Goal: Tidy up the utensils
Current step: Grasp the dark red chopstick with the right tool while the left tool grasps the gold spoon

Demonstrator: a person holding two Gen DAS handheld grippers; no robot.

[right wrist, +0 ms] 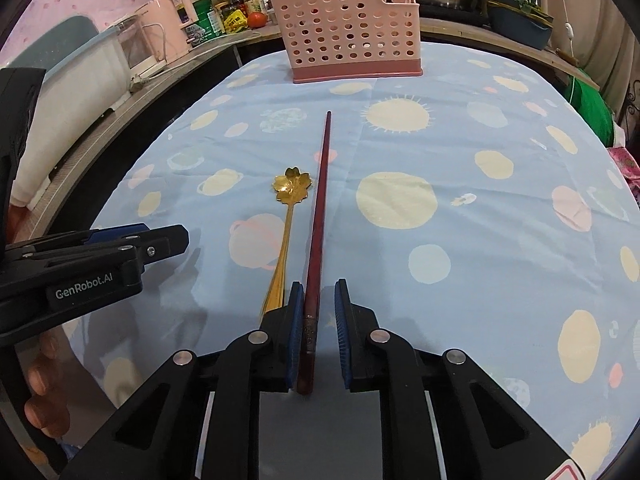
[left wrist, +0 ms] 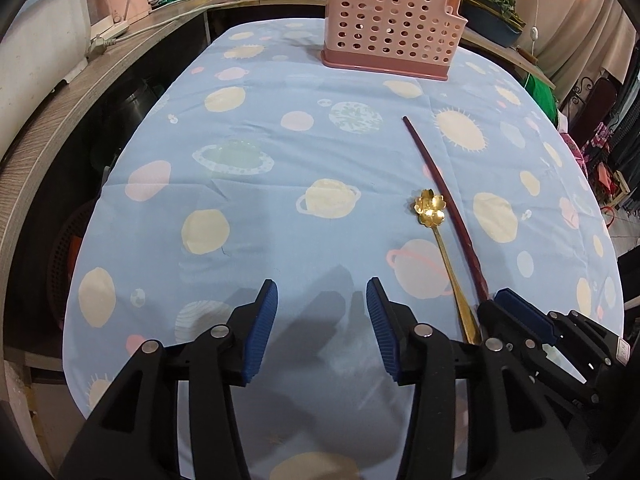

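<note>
Chopstick [right wrist: 320, 216]: dark red, slim, tapering; lies flat, long axis running from the right claw [right wrist: 318, 320] toward the basket [right wrist: 348, 28].
Right claw: narrowed around the chopstick's thick end; left pad touches it, a gap shows at the right pad.
Spoon [right wrist: 286, 216]: gold metal, flower-shaped bowl, just beside the chopstick, parallel.
Left claw [left wrist: 322, 316]: released, nothing between its ribbed blue pads.
Basket: pink perforated plastic, upright at the worktop's [left wrist: 248, 152] far end.
Worktop: blue planet-print cloth.

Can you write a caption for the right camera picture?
Right gripper around a dark red chopstick beside a gold spoon.
</note>
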